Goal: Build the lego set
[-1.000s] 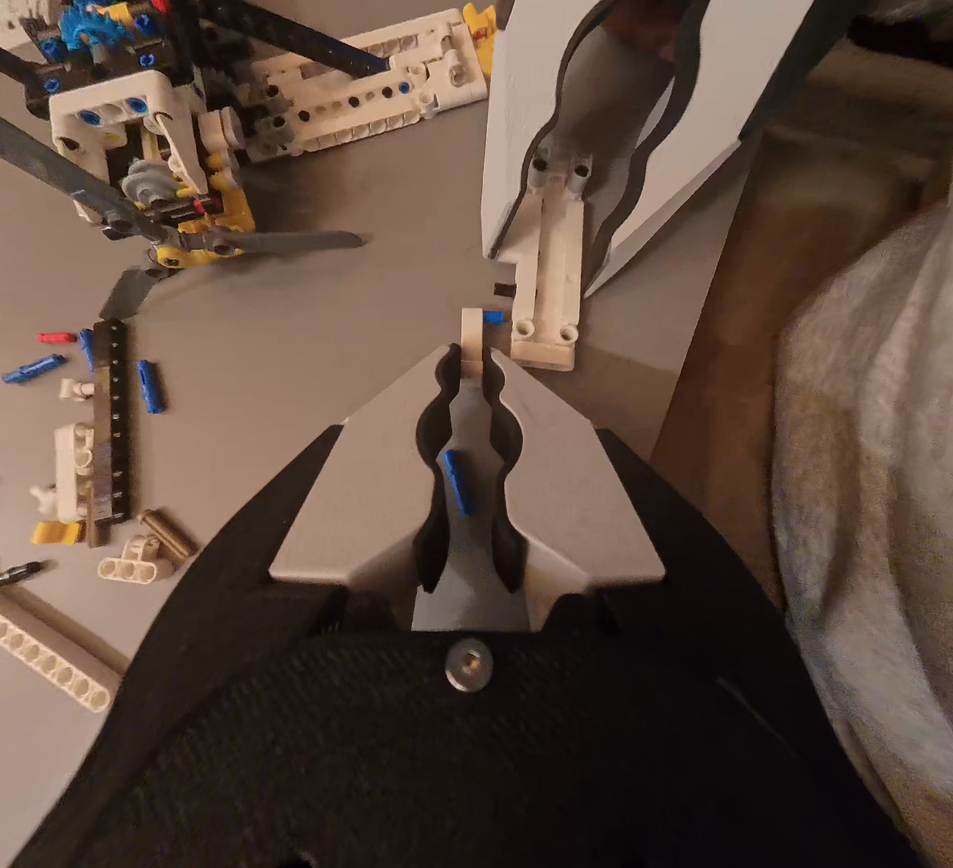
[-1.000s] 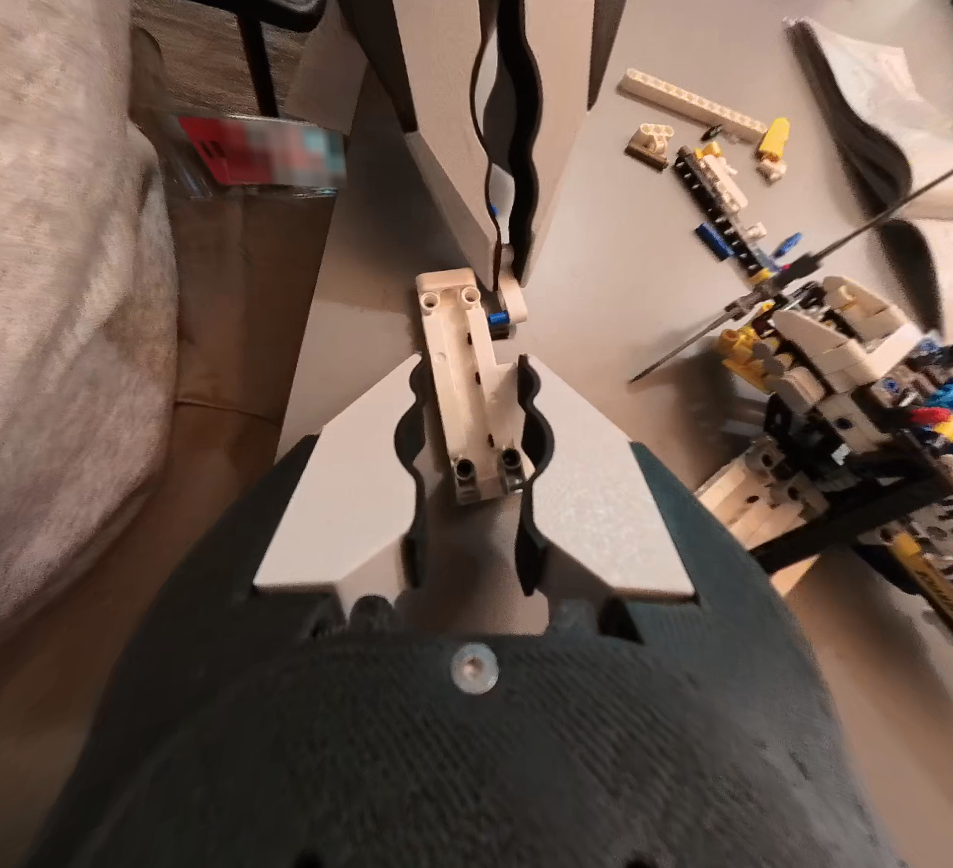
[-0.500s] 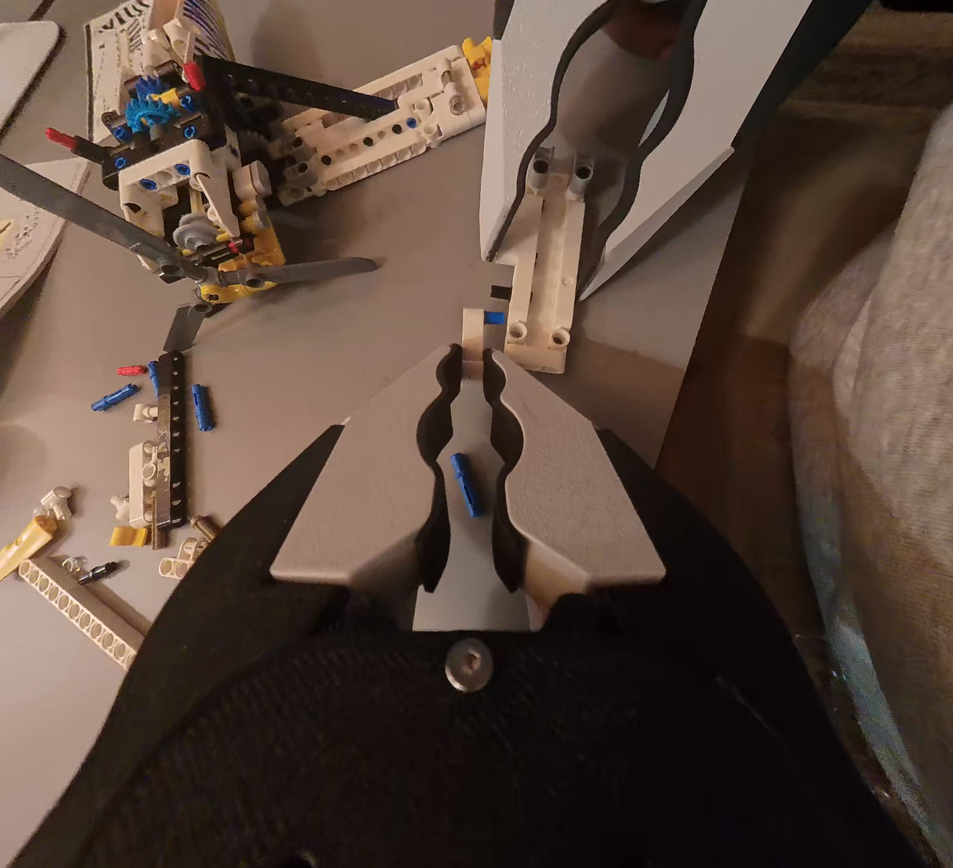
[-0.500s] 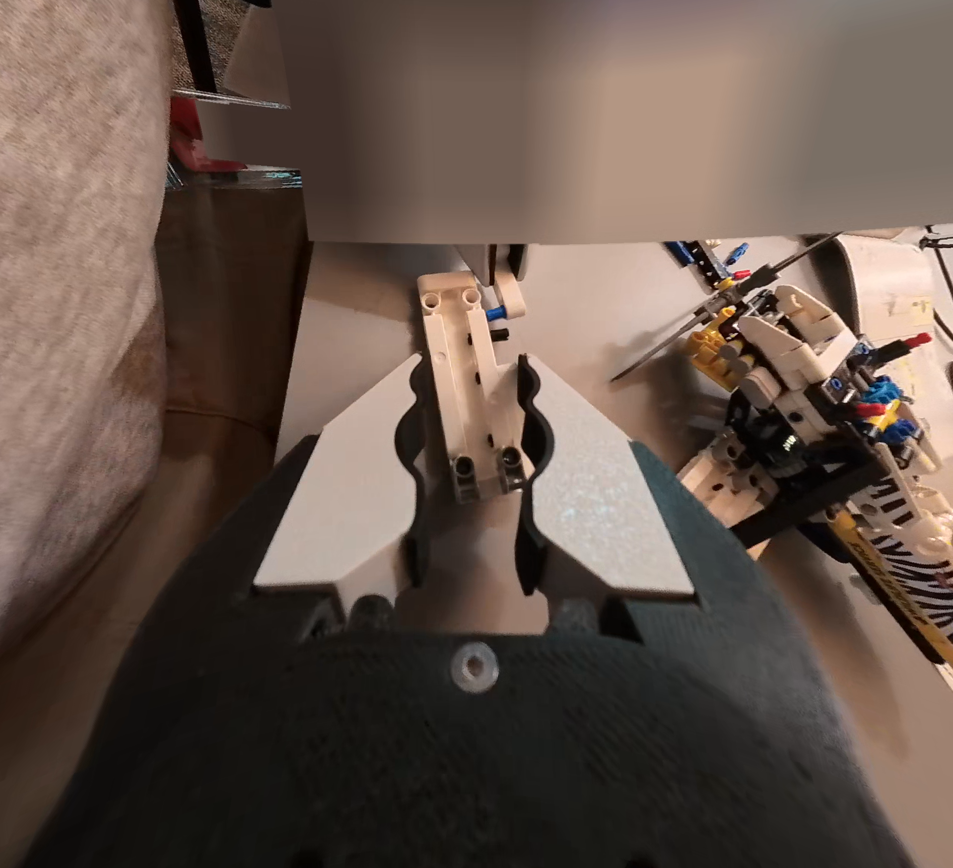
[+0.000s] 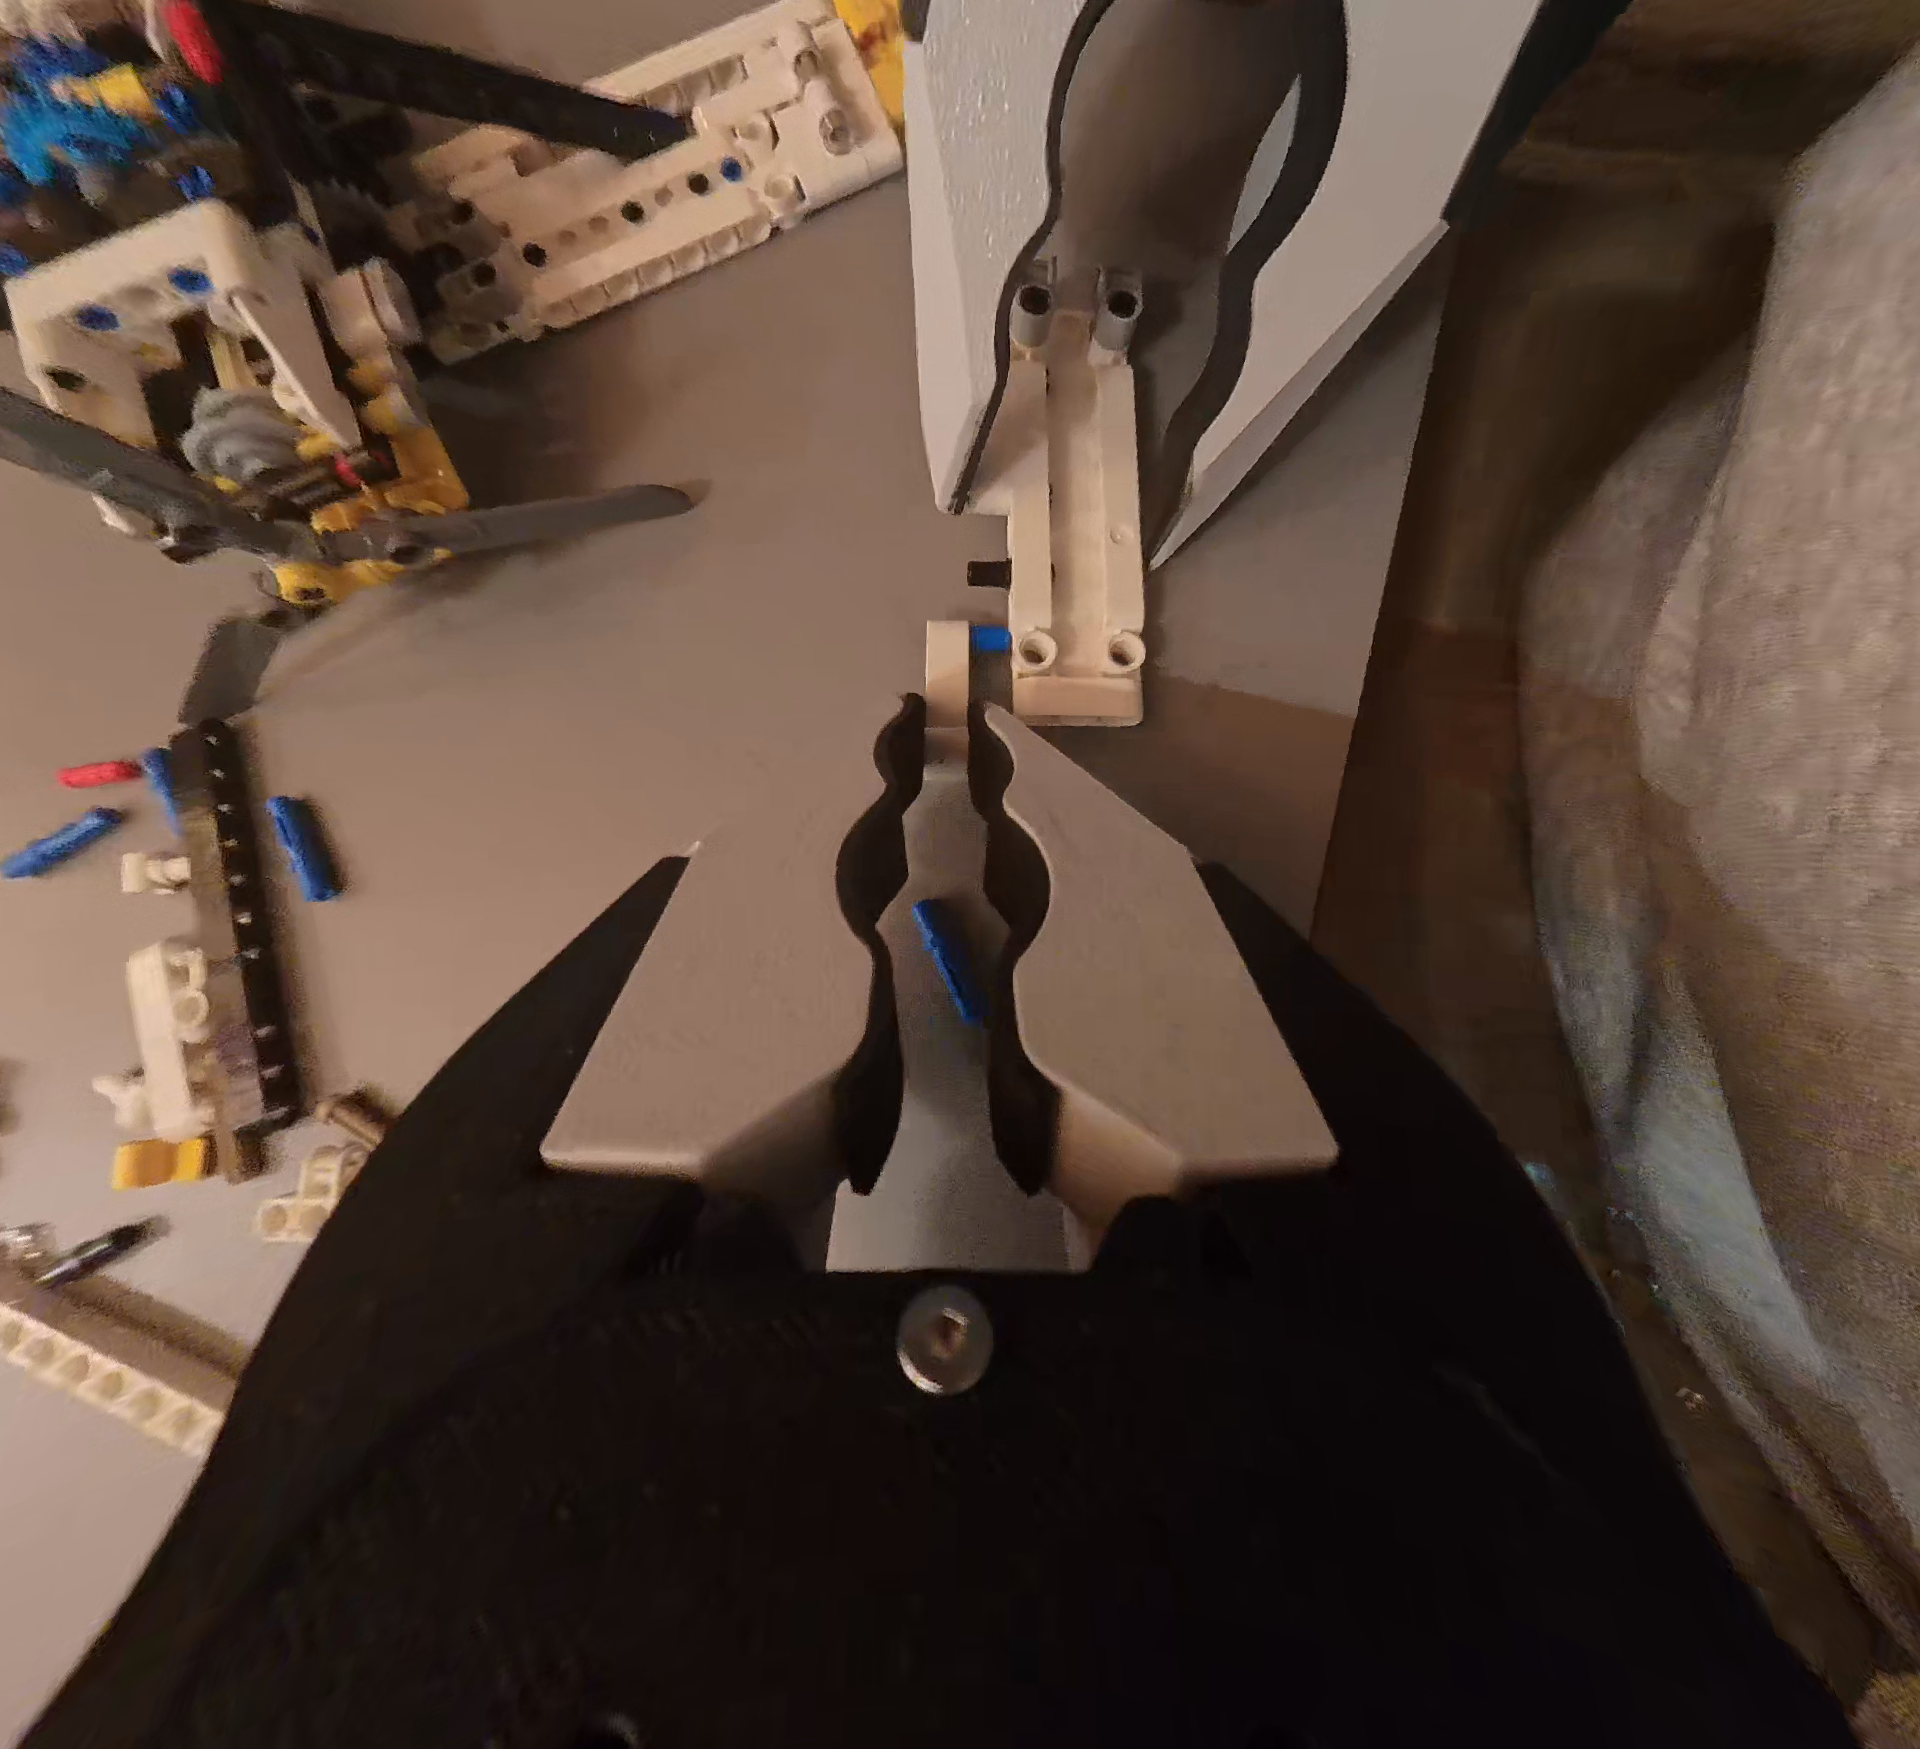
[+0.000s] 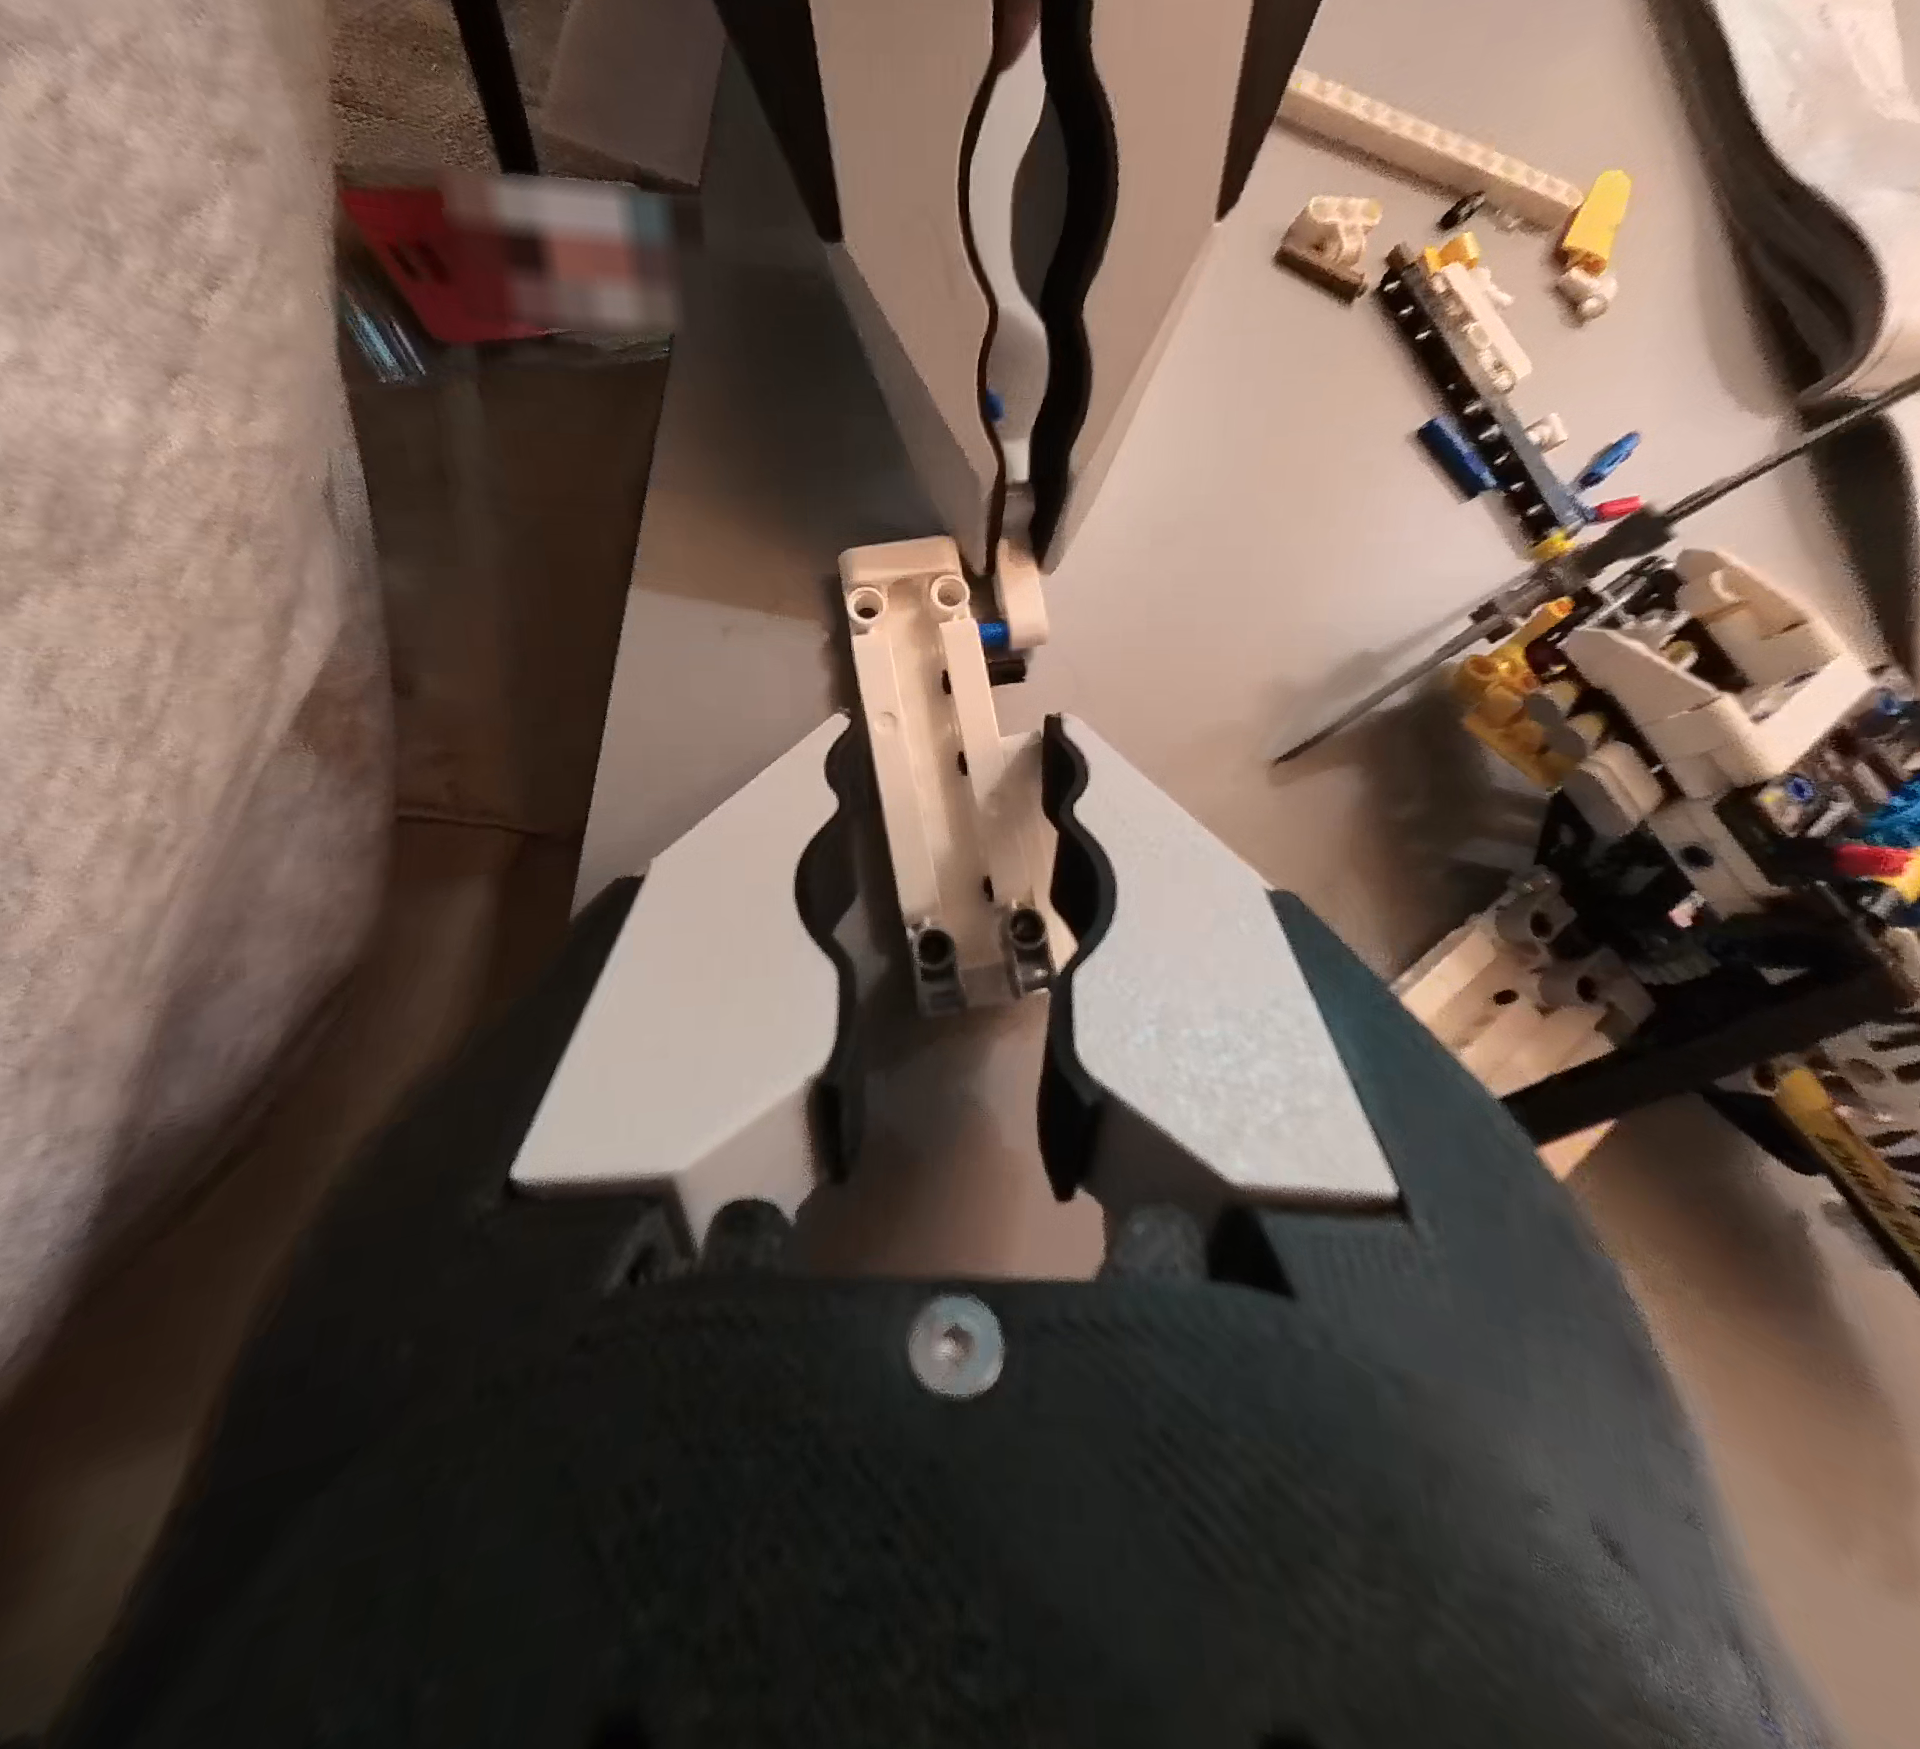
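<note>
My left gripper (image 5: 945, 712) is shut on a small white beam (image 5: 948, 665) at its tips. A blue pin (image 5: 992, 637) sticks out of the beam toward a long white panel (image 5: 1081, 546). A second blue pin (image 5: 948, 961) sits in the gap between the left fingers. My right gripper (image 6: 951, 733) is shut on the white panel (image 6: 925, 764) and holds it just above the table's near edge. The panel has grey connectors at its rear end. In the right wrist view the left gripper (image 6: 1013, 536) comes from above with the beam (image 6: 1020, 603) beside the panel's far end.
The partly built helicopter model (image 5: 239, 328) (image 6: 1662, 764) stands on the grey table (image 5: 644, 681). Loose parts lie around a black beam (image 5: 234, 930) (image 6: 1455, 338), with a long white beam (image 5: 94, 1367) nearby. The table edge (image 5: 1351, 764) meets a couch with a blanket (image 5: 1714, 660). A booklet (image 6: 1787, 141) lies at the back.
Both grippers pulled up from the table half a second ago and have come back down. The beam and the panel stay side by side, each still gripped.
</note>
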A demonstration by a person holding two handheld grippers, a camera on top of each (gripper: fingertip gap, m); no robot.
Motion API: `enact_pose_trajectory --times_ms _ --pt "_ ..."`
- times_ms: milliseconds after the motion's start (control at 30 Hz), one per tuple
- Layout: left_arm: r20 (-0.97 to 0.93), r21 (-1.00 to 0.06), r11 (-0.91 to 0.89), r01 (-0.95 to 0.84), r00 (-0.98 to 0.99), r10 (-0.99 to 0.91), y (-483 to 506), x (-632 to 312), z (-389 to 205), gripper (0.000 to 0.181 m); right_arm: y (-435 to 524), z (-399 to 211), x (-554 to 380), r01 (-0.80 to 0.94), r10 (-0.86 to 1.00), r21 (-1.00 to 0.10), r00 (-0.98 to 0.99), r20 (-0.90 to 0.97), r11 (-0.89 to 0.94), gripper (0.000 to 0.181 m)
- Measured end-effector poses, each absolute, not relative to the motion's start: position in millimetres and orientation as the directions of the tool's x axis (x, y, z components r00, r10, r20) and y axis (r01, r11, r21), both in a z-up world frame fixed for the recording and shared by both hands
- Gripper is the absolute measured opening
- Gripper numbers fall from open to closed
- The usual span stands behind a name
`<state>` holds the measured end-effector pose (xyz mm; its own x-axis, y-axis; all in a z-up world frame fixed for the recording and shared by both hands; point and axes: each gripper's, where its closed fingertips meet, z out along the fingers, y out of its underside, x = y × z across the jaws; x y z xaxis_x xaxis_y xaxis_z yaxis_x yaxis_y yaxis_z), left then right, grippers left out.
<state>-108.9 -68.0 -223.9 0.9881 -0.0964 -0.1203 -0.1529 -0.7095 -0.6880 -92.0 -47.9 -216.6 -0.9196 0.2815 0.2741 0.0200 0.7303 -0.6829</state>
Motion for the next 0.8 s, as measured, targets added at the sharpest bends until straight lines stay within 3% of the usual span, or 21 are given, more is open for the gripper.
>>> enact_pose_trajectory --times_ms 333,800 --pt "0.057 -0.722 -0.691 -0.001 0.997 -0.061 -65.7 -108.2 -223.3 0.005 -48.5 -221.1 -92.7 0.139 0.275 -0.629 -0.953 0.124 0.765 0.033" --pt "0.02 -0.721 -0.689 -0.077 0.991 -0.132 -67.0 -108.0 -223.9 0.006 -49.4 -223.1 -93.6 0.182 0.273 -0.623 -0.96 0.054 0.761 0.033"
